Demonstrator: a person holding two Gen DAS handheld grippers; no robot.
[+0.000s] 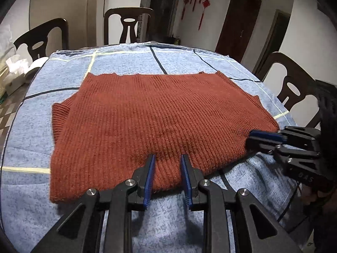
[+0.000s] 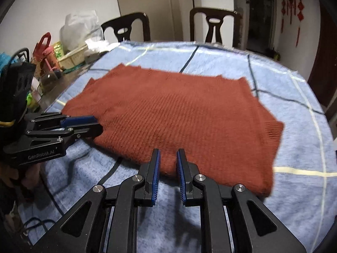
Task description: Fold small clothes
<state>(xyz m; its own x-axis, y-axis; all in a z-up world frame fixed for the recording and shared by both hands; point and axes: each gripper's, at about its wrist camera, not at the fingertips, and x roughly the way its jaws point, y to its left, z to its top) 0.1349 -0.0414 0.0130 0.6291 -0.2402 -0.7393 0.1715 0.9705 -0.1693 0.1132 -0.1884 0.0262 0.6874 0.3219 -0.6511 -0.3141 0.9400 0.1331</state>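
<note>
A rust-red ribbed knit sweater (image 1: pixel 151 118) lies flat and partly folded on a blue checked blanket (image 1: pixel 126 63); it also shows in the right wrist view (image 2: pixel 189 116). My left gripper (image 1: pixel 167 158) is open, its blue-padded fingers straddling the sweater's near edge. It also shows in the right wrist view (image 2: pixel 92 124), at the sweater's left corner. My right gripper (image 2: pixel 167 154) is open with its tips at the near hem. It also shows in the left wrist view (image 1: pixel 252 137), at the sweater's right corner.
Dark wooden chairs (image 1: pixel 129 25) stand around the table's far side. A tissue box (image 1: pixel 14 71) sits at the left. In the right wrist view, bags, a pink bottle (image 2: pixel 50 59) and a basket (image 2: pixel 71 60) crowd the table's left end.
</note>
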